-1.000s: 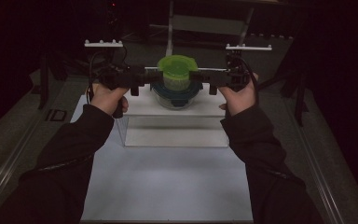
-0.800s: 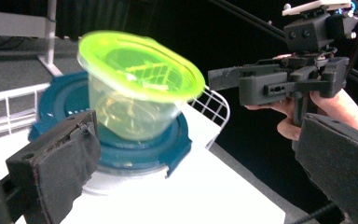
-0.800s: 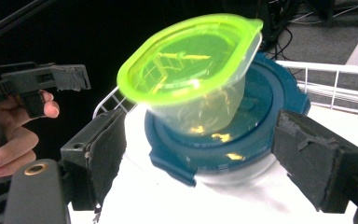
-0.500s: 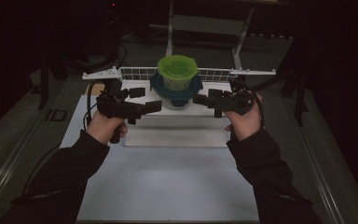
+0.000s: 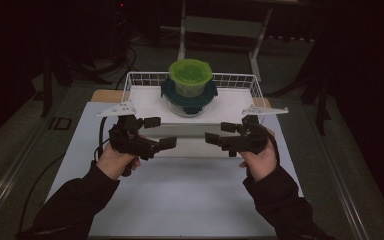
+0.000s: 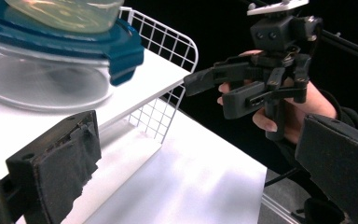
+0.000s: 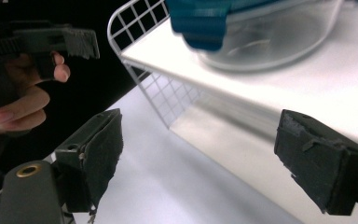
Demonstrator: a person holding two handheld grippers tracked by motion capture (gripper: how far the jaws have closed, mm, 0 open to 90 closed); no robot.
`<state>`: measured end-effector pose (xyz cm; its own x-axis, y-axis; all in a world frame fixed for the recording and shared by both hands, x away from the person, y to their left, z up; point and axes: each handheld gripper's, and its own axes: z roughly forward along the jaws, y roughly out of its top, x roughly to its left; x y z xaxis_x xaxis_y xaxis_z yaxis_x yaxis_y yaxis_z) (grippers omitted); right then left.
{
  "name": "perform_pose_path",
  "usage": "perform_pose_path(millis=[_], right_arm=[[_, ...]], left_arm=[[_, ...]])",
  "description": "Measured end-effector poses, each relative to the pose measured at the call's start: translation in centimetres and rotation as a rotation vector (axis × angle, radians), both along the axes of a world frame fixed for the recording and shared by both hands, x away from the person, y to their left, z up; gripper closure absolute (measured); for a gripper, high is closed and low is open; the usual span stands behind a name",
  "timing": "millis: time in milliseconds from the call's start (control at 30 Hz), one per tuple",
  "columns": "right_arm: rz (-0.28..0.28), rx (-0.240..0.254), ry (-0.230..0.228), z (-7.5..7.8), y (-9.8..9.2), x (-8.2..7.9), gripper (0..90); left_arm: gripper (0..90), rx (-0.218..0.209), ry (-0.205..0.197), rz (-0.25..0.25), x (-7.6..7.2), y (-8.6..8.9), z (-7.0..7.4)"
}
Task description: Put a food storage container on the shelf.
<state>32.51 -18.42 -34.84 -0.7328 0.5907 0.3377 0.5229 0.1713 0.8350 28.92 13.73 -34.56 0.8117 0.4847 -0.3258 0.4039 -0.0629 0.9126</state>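
1. The left gripper [image 5: 152,134] is held in the person's left hand [image 5: 114,161] over the white table [image 5: 180,200]. Its jaws stand apart with nothing between them, and they point inward toward the other tool.
2. Ahead of and above both sets of fingers sits a stack of 2 containers on the white shelf [image 5: 147,102] inside a white wire basket [image 5: 140,77]. A clear bowl with a blue lid [image 5: 187,97] is at the bottom, and a smaller tub with a green lid [image 5: 190,71] stands on top.
3. The stack lies between the 2 grippers, roughly centred, so neither hand is clearly nearer. Both sit in front of the shelf's near edge, apart from it.
4. The stack is upright, so its long axis runs vertically. The round lids give it no facing direction.
5. In the left gripper view, the blue lid's latch tab [image 6: 123,51] overhangs the bowl [image 6: 42,81] on the side toward that gripper's fingers.
6. The right gripper [image 5: 225,135], in the right hand [image 5: 257,162], is likewise released, with wide jaws pointing inward. Any pickup would likely need both hands to rise and go forward.
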Motion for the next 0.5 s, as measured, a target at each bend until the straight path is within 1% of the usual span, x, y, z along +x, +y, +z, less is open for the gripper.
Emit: perform_pose_path(millis=[67, 133, 200, 233, 300, 367, 400, 500], right_arm=[[0.012, 0.002, 0.002, -0.8, -0.2, -0.3, 14.5], [0.021, -0.001, 0.000, -1.6, -0.3, -0.6, 14.4], [0.025, -0.011, 0.001, -2.4, -0.4, -0.9, 14.3], [0.030, -0.014, 0.003, -2.9, -0.4, -1.0, 14.2], [0.032, -0.025, 0.010, -3.7, -0.5, -1.3, 14.2], [0.035, -0.021, 0.018, -4.5, -0.7, -1.5, 14.2], [0.037, -0.020, 0.013, -5.0, -0.9, -1.7, 14.2], [0.041, -0.022, 0.010, -6.2, -1.3, -2.1, 14.3]], left_arm=[[0.0, 0.017, -0.007, -0.006, -0.4, -0.2, -0.7], [0.0, 0.043, -0.006, -0.016, -0.7, -0.5, -1.4], [0.0, 0.039, 0.007, -0.029, -1.0, -0.6, -2.2], [0.0, 0.049, 0.011, -0.033, -1.2, -0.7, -2.6], [0.0, 0.054, 0.014, -0.038, -1.4, -0.8, -3.5], [0.0, 0.064, 0.021, -0.041, -1.6, -0.9, -4.4], [0.0, 0.068, 0.022, -0.045, -1.7, -1.0, -4.9], [0.0, 0.098, 0.022, -0.047, -2.1, -1.2, -6.1]])
